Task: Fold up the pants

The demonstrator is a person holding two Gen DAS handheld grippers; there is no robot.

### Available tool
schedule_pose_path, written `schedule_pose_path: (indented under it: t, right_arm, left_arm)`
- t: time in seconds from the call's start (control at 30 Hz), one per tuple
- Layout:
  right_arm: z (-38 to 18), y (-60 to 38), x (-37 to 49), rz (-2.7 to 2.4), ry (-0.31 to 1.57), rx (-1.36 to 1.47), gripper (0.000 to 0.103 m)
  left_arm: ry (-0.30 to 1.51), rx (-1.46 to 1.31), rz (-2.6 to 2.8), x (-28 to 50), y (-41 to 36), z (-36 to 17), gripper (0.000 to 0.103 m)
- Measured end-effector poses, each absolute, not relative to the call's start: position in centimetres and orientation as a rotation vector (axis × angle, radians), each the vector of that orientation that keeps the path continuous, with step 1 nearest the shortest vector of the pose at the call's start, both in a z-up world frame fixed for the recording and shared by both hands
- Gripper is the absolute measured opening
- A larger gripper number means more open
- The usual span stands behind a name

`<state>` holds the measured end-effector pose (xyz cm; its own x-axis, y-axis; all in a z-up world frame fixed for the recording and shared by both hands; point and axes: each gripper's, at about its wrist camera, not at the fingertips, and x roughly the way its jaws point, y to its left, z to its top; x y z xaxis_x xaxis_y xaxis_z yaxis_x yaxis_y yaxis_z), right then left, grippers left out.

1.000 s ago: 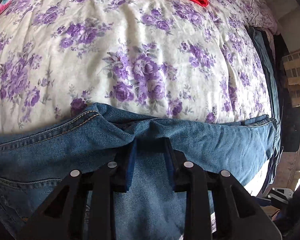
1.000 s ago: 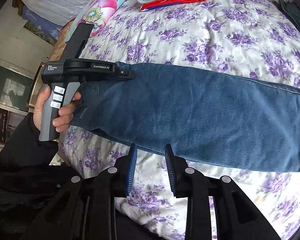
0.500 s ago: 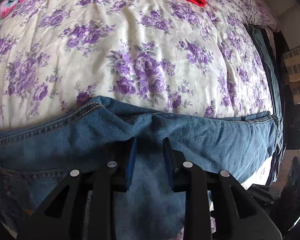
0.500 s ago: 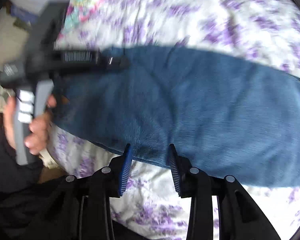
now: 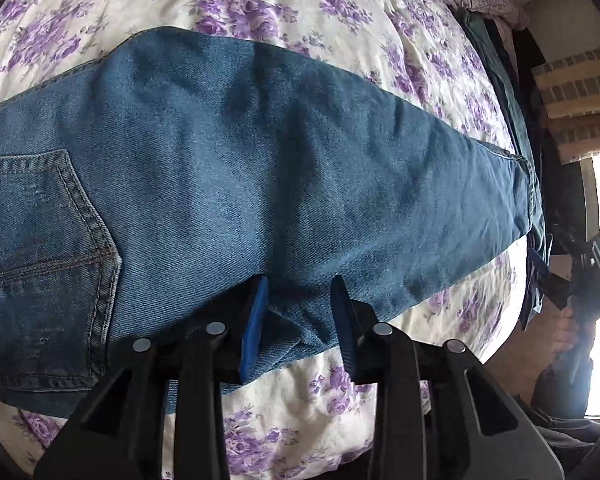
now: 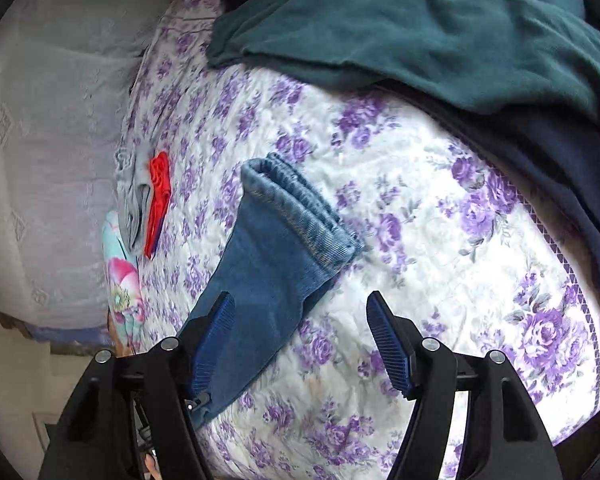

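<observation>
Blue jeans [image 5: 260, 168] lie folded lengthwise across a purple-flowered bedspread [image 5: 340, 16], back pocket at the left, hems at the right. My left gripper [image 5: 298, 320] sits at the jeans' near edge; a fold of denim lies between its slightly parted blue pads, which do not clamp it. In the right wrist view the jeans' leg end [image 6: 284, 240] with stacked hems lies ahead. My right gripper [image 6: 300, 340] is wide open just above it, empty. It also shows in the left wrist view [image 5: 540, 276], by the hems.
A dark teal garment [image 6: 420, 32] and a navy one [image 6: 540, 152] are piled at the bed's far edge. Folded grey and red clothes [image 6: 148, 196] and a floral pillow [image 6: 120, 288] lie at the left. A brick wall [image 5: 576, 92] stands beyond the bed.
The jeans were folded over lengthwise, now showing the back pocket. My left gripper pulled back to the near edge. My right gripper swung over to the leg hems and opened wide.
</observation>
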<state>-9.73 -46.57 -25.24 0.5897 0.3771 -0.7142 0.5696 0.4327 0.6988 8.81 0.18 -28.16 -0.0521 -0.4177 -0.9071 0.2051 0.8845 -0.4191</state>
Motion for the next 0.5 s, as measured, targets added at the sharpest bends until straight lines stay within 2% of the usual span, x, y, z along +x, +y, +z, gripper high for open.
schedule_pose_path:
  t: [0.23,0.3,0.33,0.4,0.43,0.47,0.5]
  right_arm:
    - [-29.7,-45.4,-6.6,-0.075,1.011,1.251,0.069]
    - [-30.7,-45.2,-5.1,-0.050,0.988,1.273,0.074]
    - [-30.8,-45.4,-4.4,-0.020,0.967,1.276,0.081]
    - [-30.5,-45.8,-2.9,0.014,0.962,1.265,0.081]
    - [-30.4,-45.8,-2.2,0.018,0.964,1.260,0.077]
    - [-30.2,-45.9,-1.7,0.025,0.955,1.251,0.063]
    - [-30.1,-45.8,-1.2,0.029,0.955,1.230,0.017]
  left_arm:
    - [1.550,-0.129,-0.491,8.6,-0.2,-28.1,0.028]
    - [1.556,-0.133,-0.487,8.9,-1.0,-28.1,0.028]
    - [1.559,-0.133,-0.486,9.0,-1.2,-28.1,0.028]
    - [1.569,-0.124,-0.480,9.2,-1.4,-28.1,0.028]
    - [1.573,-0.113,-0.475,9.3,-1.5,-28.1,0.028]
    - [1.576,-0.102,-0.471,9.3,-1.8,-28.1,0.028]
    - [1.578,-0.085,-0.467,9.4,-2.1,-28.1,0.028]
